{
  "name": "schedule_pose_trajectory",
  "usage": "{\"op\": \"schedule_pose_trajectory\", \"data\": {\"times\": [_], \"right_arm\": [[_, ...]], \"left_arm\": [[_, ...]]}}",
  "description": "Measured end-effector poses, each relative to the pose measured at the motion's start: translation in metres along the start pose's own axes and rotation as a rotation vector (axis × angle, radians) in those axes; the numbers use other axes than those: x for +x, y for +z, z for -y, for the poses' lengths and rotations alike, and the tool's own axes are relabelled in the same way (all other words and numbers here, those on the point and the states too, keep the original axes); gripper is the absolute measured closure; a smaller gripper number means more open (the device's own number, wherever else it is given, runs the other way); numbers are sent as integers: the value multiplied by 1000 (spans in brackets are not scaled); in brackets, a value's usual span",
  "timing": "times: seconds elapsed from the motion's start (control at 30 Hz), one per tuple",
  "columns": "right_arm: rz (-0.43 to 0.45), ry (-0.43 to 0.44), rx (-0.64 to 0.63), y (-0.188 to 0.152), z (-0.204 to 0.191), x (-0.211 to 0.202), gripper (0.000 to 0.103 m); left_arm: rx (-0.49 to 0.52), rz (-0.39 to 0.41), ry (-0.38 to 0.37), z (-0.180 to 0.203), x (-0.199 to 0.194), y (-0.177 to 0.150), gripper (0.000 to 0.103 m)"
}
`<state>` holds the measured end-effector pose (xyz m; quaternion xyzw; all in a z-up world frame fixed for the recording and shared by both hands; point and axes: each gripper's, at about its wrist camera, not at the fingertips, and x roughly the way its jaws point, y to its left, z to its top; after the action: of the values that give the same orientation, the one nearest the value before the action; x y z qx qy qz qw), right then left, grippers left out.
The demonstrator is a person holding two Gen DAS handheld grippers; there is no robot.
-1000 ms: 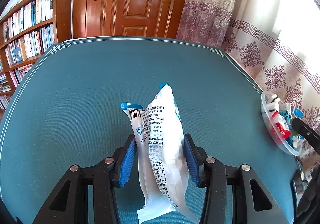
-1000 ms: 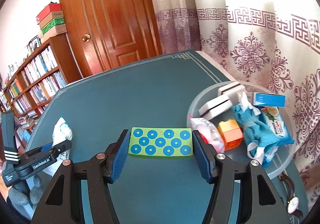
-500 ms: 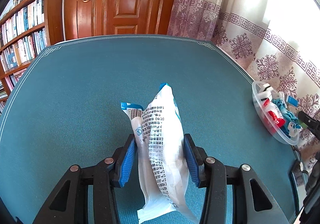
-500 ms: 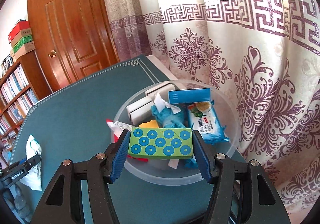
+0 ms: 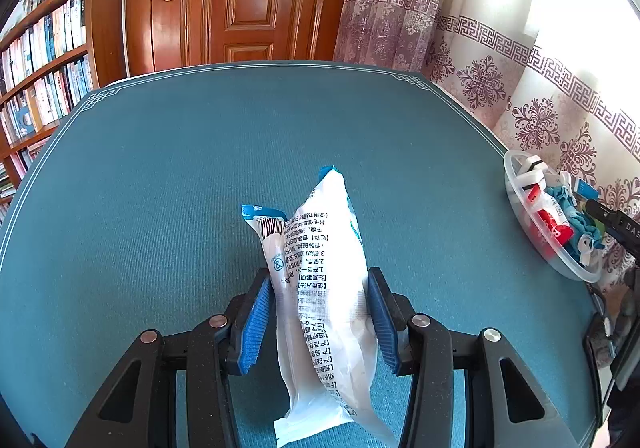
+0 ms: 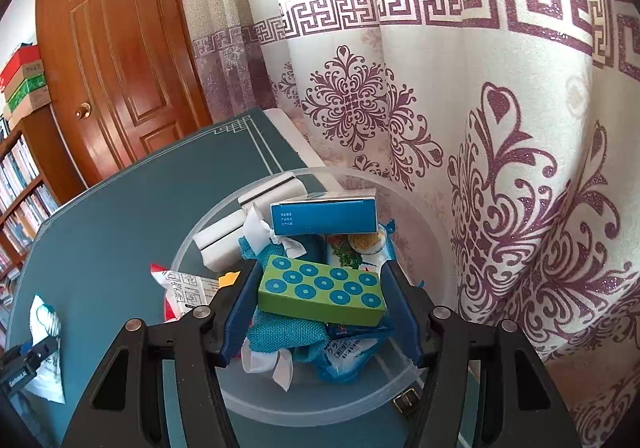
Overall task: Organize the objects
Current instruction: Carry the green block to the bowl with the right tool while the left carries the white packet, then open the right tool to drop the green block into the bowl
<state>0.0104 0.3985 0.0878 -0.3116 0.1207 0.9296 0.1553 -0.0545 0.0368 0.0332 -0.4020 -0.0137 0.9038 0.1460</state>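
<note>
The right gripper (image 6: 322,290) clamps a green dotted block (image 6: 322,294) over the bowl (image 6: 436,232) (left gripper (image 5: 318,312) pinching a white packet (image 5: 320,288)).

I see a green block (image 6: 322,293) dotted with 10 blue circles, a white packet (image 5: 326,288) with black print and blue corners, a teal tablecloth (image 5: 180,176), and purple-patterned cream curtains (image 6: 500,128).

- The teal bench (image 5: 168,176) lies bare ahead of the left claw (image 5: 320,312), with open passage to its far edge.
- The clear bowl (image 6: 432,380) under the right claw (image 6: 322,300) is crowded: blue box (image 6: 324,217), white cases (image 6: 224,240), teal cloth (image 6: 280,332), packets.
- The curtain (image 6: 500,152) hangs just beside the bowl.
</note>
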Motion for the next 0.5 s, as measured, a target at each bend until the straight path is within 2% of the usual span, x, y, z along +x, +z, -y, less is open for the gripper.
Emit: {"op": "schedule_pose_trajectory", "data": {"times": [0.37, 0.5], "right_arm": [[11, 5, -47, 4, -1, 9, 41], [22, 38, -39, 3, 1, 1, 39]], "left_arm": [[24, -12, -26, 18, -2, -2, 54], [34, -12, -45, 28, -5, 0, 54]]}}
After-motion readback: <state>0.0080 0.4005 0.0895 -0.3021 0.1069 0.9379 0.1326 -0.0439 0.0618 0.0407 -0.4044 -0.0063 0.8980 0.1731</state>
